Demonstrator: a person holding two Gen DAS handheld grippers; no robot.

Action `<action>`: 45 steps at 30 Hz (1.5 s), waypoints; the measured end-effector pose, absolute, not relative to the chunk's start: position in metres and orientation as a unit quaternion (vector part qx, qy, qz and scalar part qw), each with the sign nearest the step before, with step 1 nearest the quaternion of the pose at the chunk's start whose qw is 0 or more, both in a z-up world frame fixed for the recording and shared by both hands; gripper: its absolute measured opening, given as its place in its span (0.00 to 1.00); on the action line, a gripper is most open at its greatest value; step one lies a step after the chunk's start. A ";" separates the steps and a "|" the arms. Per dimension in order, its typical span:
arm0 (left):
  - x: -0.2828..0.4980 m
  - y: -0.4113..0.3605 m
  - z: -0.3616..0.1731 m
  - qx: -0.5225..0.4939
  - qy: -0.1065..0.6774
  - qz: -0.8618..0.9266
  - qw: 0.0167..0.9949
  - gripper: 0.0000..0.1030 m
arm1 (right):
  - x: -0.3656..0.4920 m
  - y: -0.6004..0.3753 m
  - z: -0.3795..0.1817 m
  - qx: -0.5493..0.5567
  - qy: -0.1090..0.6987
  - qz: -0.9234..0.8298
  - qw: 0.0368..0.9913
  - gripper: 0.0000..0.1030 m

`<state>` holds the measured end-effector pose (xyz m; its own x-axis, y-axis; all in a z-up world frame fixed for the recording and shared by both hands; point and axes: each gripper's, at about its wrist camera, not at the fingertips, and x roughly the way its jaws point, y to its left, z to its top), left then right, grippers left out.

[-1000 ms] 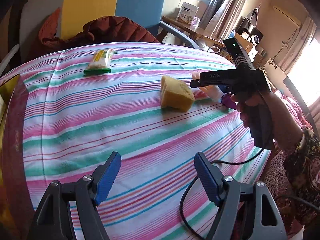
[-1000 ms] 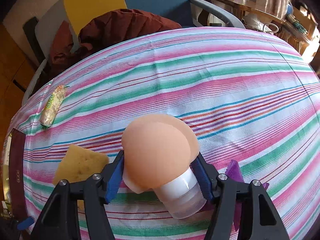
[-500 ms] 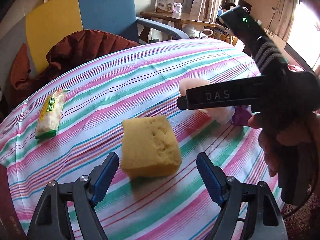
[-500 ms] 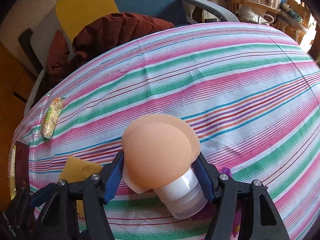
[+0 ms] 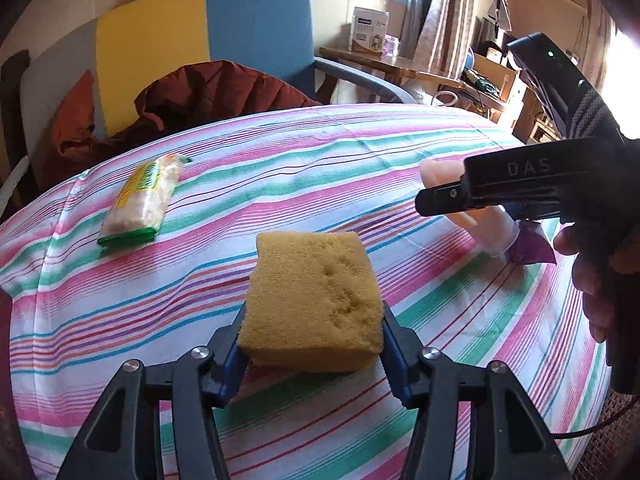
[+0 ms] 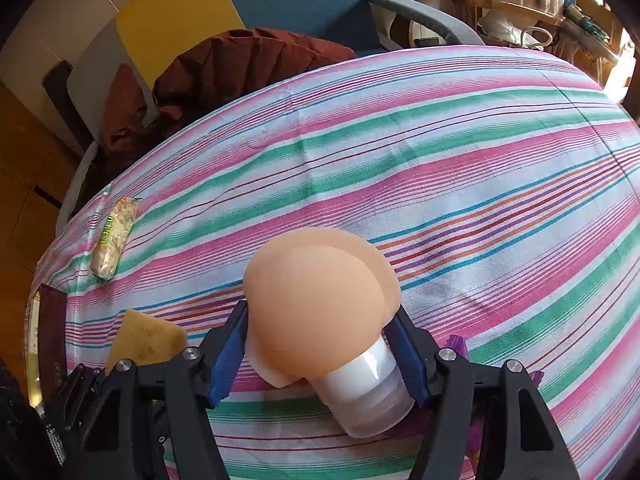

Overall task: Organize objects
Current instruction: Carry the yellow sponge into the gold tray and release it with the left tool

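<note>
My left gripper [image 5: 314,344] has its blue pads against both sides of a yellow sponge [image 5: 316,296] on the striped tablecloth [image 5: 280,168]. The sponge also shows in the right wrist view [image 6: 144,340] at the lower left. My right gripper [image 6: 320,344] is shut on a peach silicone-topped bottle with a clear white base [image 6: 320,312], held just above the cloth. In the left wrist view the right gripper [image 5: 520,188] and the bottle [image 5: 488,228] are at the right. A purple wrapper [image 5: 532,244] lies under the bottle.
A green and yellow snack packet [image 5: 144,200] lies at the far left of the table. A blue and yellow chair [image 5: 208,40] with a dark red jacket [image 5: 192,100] stands behind. A dark red box edge [image 6: 52,344] sits at the left.
My left gripper moved forward to the sponge and closed its pads onto its sides. The right gripper kept hold of the bottle and barely moved.
</note>
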<state>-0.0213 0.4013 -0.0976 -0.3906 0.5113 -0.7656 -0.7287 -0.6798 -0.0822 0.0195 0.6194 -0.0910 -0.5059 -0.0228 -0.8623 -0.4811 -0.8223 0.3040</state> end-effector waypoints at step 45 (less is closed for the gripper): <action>0.011 0.162 -0.037 -0.391 -0.028 0.882 0.261 0.56 | 0.002 0.501 -0.079 -0.436 0.101 0.894 0.001 0.65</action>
<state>0.0109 0.1618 -0.0372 -0.5580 0.4821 -0.6754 -0.4381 -0.8624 -0.2536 0.0019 0.5006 -0.0788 -0.6193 -0.0853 -0.7805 -0.0903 -0.9798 0.1787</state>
